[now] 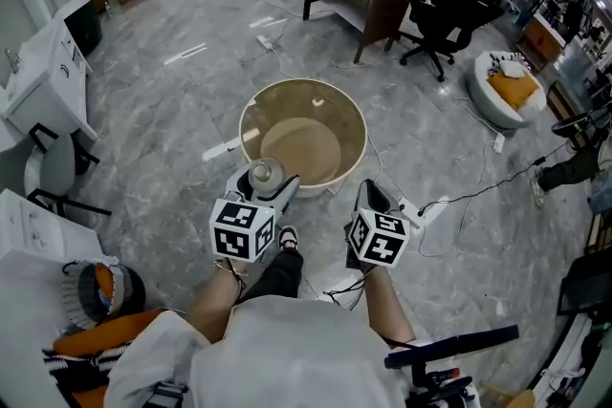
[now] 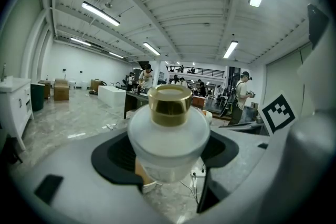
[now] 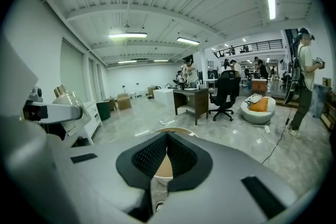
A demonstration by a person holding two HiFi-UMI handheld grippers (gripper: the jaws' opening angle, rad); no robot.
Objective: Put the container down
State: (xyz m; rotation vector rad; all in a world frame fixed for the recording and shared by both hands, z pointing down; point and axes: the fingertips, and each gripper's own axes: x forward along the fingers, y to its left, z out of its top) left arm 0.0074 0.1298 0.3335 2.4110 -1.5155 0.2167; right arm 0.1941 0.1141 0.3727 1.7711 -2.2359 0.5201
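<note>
The grey marbled floor (image 1: 163,158) is spread across the whole head view, and on it a round beige worktop (image 1: 247,113) with a raised rim is seen right in front of the person. Further back, a dark desk (image 1: 368,3) and a black office chair (image 1: 442,14) are picked out.

Both tools are held side by side over the near edge of the worktop. The left gripper (image 1: 269,185) is shown with its fingers (image 2: 118,157) parted round a frosted glass container (image 2: 169,139), which is clamped upright between the black pads. The container (image 1: 265,175) is kept up in the air, clear of the worktop, with floor visible beneath it in the left gripper view. Its gold cap (image 2: 169,105) is seen standing above the fingers.

The right gripper (image 3: 167,160) is seen with its fingers pressed together and nothing held between them. It is carried just beside the left one, apart from it.
</note>
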